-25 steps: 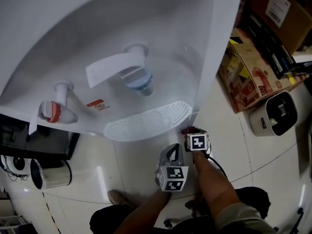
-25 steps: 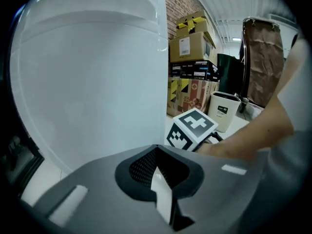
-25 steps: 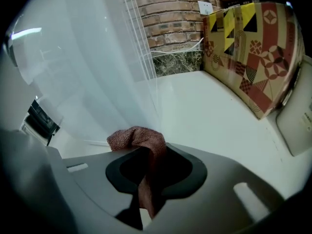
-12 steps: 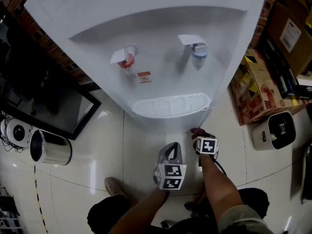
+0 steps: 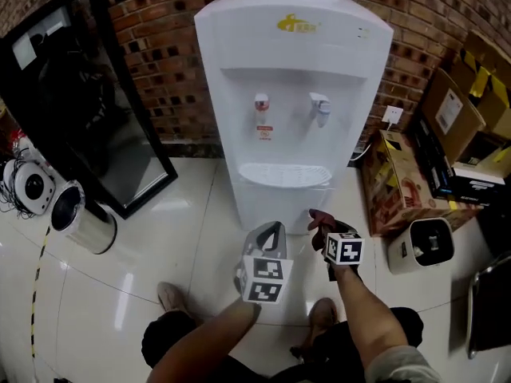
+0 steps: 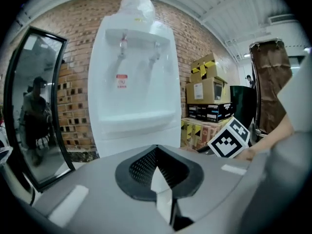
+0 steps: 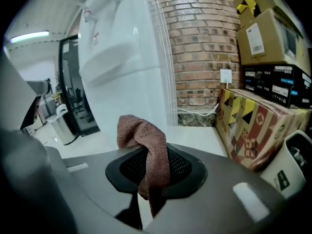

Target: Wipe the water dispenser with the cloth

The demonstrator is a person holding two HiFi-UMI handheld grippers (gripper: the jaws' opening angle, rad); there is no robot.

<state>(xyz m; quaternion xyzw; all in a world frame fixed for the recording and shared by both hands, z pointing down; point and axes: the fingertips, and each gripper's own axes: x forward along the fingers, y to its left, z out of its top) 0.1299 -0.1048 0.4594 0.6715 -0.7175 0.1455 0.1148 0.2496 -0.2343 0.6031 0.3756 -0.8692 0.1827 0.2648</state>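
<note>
The white water dispenser stands against the brick wall, with a red tap and a blue tap over its drip tray. A brownish-red cloth is pinched in my right gripper, which is held in front of the dispenser's lower right corner and apart from it. In the right gripper view the cloth droops over the shut jaws, the dispenser to the left beyond. My left gripper hovers beside it, shut and empty, facing the dispenser.
A black-framed glass panel leans on the wall at left, with a steel bin near it. Cardboard boxes and a small white appliance crowd the right. A wall socket sits behind the dispenser.
Both grippers have risen. The head view has pulled back from the taps to show the whole dispenser. The cloth stays in the right gripper.
</note>
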